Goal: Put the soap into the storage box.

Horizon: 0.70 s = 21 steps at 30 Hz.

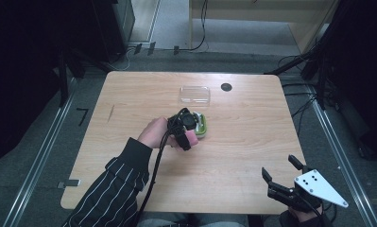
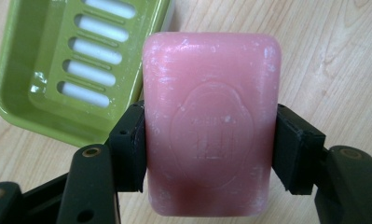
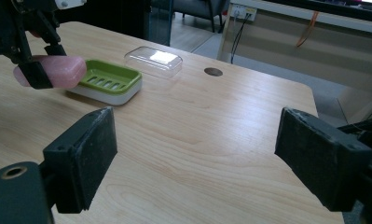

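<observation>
The wooden table (image 1: 233, 142) carries everything here, and the left gripper (image 1: 188, 135) hangs over its middle with both jaws clamped on a pink soap bar (image 2: 210, 126). In the left gripper view the pads (image 2: 130, 147) press the bar's two long edges about midway along, the stamped face turned to the camera, the bar clear of the wood.

Just ahead of that gripper and a little to its left sits the green soap dish (image 2: 48, 65), a slotted tray in a white base, empty; from the right gripper view the soap overhangs the dish's near end without touching it. Farther beyond the dish lies a clear plastic lid (image 1: 194, 94), well apart from the jaws.

The right gripper (image 1: 285, 179) rests near the table's close corner, jaws spread wide with nothing between them, well apart from the soap.

The bar looks solid and moderately heavy for its size, stiff but easily dented, with a chalky dry skin that should give decent friction; wet, it would slide. The edge grip across the narrow width seems sound. Squeezing harder would likely mark it, and a hold nearer one end might let it pivot
</observation>
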### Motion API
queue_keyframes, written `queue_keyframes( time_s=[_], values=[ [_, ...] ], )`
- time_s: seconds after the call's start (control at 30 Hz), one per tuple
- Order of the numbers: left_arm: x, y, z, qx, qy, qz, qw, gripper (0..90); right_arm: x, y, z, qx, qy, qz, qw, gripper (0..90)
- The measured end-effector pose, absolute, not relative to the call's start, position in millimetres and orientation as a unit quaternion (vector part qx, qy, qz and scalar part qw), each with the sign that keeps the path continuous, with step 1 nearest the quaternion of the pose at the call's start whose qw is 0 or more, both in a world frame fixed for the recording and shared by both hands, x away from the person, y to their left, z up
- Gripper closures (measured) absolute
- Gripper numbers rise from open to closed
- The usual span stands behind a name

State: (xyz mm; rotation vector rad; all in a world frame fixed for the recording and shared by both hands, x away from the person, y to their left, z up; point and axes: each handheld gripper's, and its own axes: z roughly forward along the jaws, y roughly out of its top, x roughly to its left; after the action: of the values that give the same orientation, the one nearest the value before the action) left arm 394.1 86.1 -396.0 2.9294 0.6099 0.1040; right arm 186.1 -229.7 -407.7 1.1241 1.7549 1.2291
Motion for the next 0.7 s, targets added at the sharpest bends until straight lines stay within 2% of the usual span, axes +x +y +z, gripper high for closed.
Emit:
queue_keyframes(
  time_s=[0.7],
  values=[
    [416,82,-394,0.981,0.172,0.053,0.074,38.5,186,-229,-408,0.434,0.679,0.475,0.355,12.9]
  ],
)
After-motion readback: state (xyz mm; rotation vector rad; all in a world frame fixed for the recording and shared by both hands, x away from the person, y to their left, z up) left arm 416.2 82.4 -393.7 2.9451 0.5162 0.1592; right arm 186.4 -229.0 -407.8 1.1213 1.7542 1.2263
